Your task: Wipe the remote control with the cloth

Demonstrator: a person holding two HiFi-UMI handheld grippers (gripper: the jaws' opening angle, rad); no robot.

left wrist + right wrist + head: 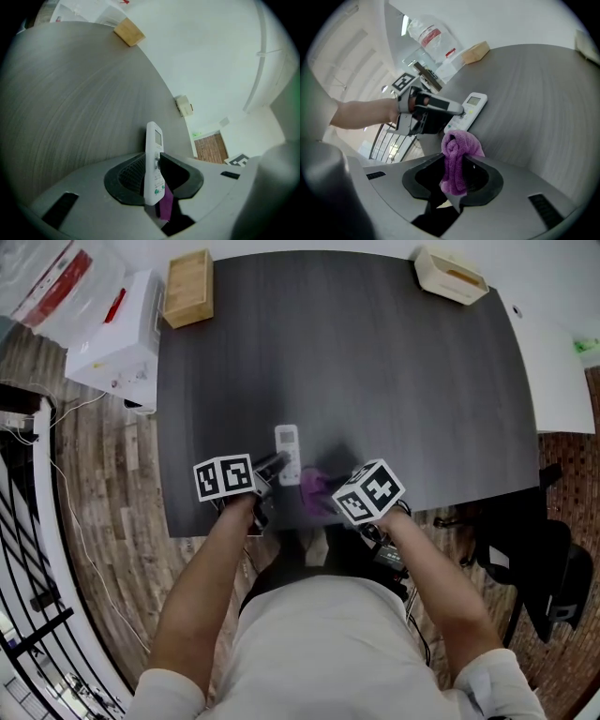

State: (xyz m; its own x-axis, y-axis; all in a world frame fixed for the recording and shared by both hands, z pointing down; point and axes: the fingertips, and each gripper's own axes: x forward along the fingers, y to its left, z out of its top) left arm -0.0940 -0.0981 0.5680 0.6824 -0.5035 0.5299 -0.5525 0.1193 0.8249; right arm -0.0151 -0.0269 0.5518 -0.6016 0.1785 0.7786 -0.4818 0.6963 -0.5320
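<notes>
The white remote control [287, 452] lies near the front edge of the dark table [375, 371]. My left gripper [272, 467] is shut on its near end; in the left gripper view the remote [153, 161] stands on edge between the two pads. My right gripper [323, 491] is shut on a bunched purple cloth [316, 487], just right of the remote. Seen from the right gripper view, the cloth [457, 159] sticks up from the jaws, close below the remote [468, 111] and the left gripper [461, 111]. Whether cloth and remote touch is not clear.
A wooden box [187, 287] sits at the table's far left corner and a pale tray [450, 275] at the far right. A white carton [117, 334] and a plastic bag [61, 282] stand left of the table. A black chair [539, 559] is at right.
</notes>
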